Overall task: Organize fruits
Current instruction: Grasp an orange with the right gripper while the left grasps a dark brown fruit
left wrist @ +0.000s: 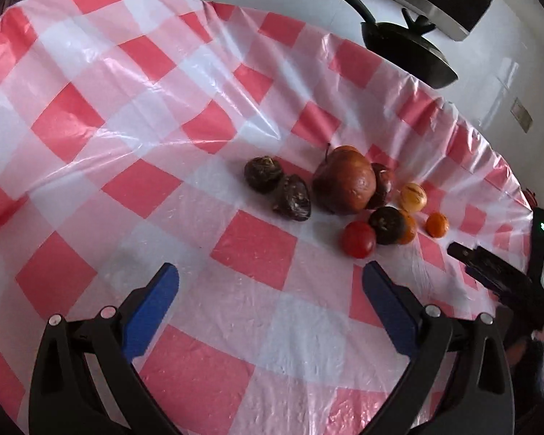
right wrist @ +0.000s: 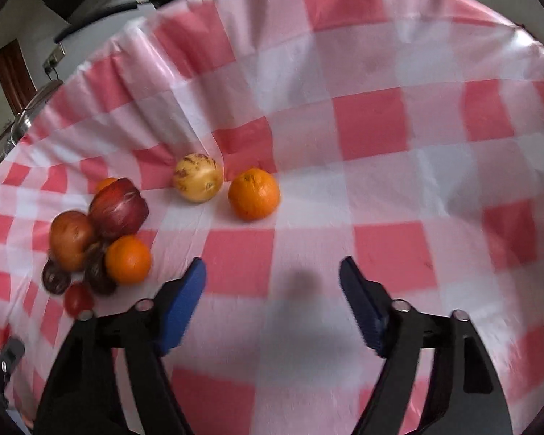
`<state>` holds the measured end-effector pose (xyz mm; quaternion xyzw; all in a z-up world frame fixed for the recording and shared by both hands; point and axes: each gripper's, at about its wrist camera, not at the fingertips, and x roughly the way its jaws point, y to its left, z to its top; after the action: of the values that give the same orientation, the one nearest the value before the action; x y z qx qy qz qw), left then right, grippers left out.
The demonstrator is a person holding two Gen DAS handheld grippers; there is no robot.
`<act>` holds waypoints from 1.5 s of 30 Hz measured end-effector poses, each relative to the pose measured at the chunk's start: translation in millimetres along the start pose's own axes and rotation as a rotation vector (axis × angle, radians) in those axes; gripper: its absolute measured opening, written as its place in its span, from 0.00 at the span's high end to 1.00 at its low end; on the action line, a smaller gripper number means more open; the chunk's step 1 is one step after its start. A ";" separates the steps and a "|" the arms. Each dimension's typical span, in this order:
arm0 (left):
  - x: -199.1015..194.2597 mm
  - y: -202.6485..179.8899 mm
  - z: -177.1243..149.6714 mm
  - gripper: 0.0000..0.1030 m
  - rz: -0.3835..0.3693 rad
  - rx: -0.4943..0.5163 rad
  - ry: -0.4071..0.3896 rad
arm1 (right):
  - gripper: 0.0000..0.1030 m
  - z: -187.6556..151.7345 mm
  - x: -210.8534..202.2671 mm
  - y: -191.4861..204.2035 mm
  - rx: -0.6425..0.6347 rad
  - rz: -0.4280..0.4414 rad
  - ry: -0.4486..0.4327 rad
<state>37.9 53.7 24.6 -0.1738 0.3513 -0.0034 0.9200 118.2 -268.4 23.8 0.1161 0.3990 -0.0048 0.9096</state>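
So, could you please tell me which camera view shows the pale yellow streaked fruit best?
The right wrist view: the yellow streaked fruit sits large and unobstructed there, just beside an orange, streaks plain. The left wrist view shows it small, far off behind the darker fruits.

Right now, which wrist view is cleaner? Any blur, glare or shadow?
Left wrist view: sharp, with white glare streaks on the plastic tablecloth and fisheye bending at the edges. Right wrist view: motion-smeared, the oranges soft-edged, and a dim shadow on the cloth between the open right gripper fingers.
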 end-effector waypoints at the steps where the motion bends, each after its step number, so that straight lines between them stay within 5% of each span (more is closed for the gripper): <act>1: 0.6 0.1 -0.2 0.02 -0.004 0.000 0.001 | 0.35 7.8 8.2 3.1 -0.005 0.006 0.002; 8: -2.3 2.1 -0.4 0.02 -0.014 -0.011 -0.013 | 0.50 42.2 56.1 24.0 -0.056 -0.074 0.053; 12: -3.2 3.0 -1.2 0.02 -0.014 -0.015 -0.015 | 0.62 43.7 60.4 35.0 -0.108 -0.152 0.051; 15: -2.7 3.9 -0.3 0.02 -0.008 -0.018 -0.013 | 0.62 34.8 49.7 26.1 -0.058 -0.150 0.044; 22: -3.9 3.0 -1.9 0.02 -0.004 -0.014 -0.011 | 0.62 -15.7 -7.6 25.7 0.010 -0.035 -0.017; 34: 14.2 0.0 4.5 0.03 0.058 -0.025 0.062 | 0.62 -33.1 -11.2 -4.9 0.190 0.074 -0.047; 45: 88.5 -41.6 44.1 0.36 0.208 0.154 0.140 | 0.62 -30.9 -18.7 2.2 0.178 0.098 -0.043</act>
<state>138.0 17.3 11.4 -0.0650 0.4293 0.0529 0.8993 83.3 -261.2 17.6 0.2155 0.3713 0.0018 0.9032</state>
